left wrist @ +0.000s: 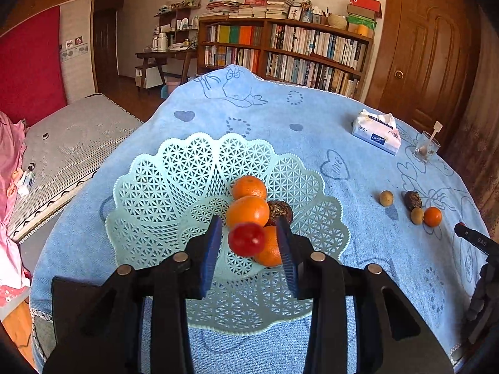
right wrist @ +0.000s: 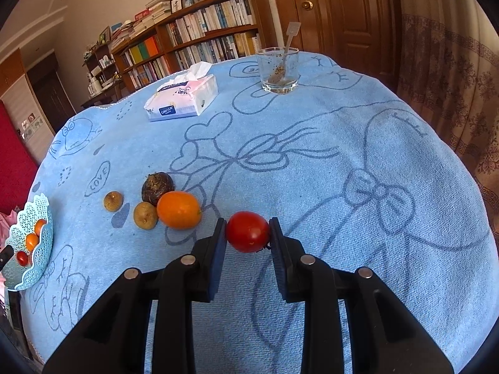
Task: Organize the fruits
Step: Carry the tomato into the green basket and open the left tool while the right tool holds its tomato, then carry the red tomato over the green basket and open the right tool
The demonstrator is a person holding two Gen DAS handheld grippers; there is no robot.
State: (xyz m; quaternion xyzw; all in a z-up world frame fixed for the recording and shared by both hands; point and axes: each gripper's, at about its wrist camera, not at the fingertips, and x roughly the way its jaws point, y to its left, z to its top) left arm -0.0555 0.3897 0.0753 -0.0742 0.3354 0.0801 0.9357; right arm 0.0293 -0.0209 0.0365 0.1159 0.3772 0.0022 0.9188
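Observation:
My left gripper (left wrist: 249, 219) hangs open over the pale green lattice basket (left wrist: 174, 187). A blurred red tomato (left wrist: 246, 239) shows between its fingers, touching neither pad. Three oranges (left wrist: 248, 212) and a dark brown fruit (left wrist: 282, 212) lie in the basket. My right gripper (right wrist: 247, 222) is shut on a second red tomato (right wrist: 248, 232) just above the blue cloth (right wrist: 312, 187). To its left on the cloth lie an orange (right wrist: 178, 209), two small tan fruits (right wrist: 145, 215) and a dark brown fruit (right wrist: 157, 186). The basket (right wrist: 37, 249) sits at the far left in the right wrist view.
A tissue pack (right wrist: 182, 98) and a glass holding a spoon (right wrist: 279, 71) stand at the far side of the table. A bed (left wrist: 71, 143) lies left of the table, with a bookshelf (left wrist: 280, 50) and a wooden door (left wrist: 421, 46) behind it.

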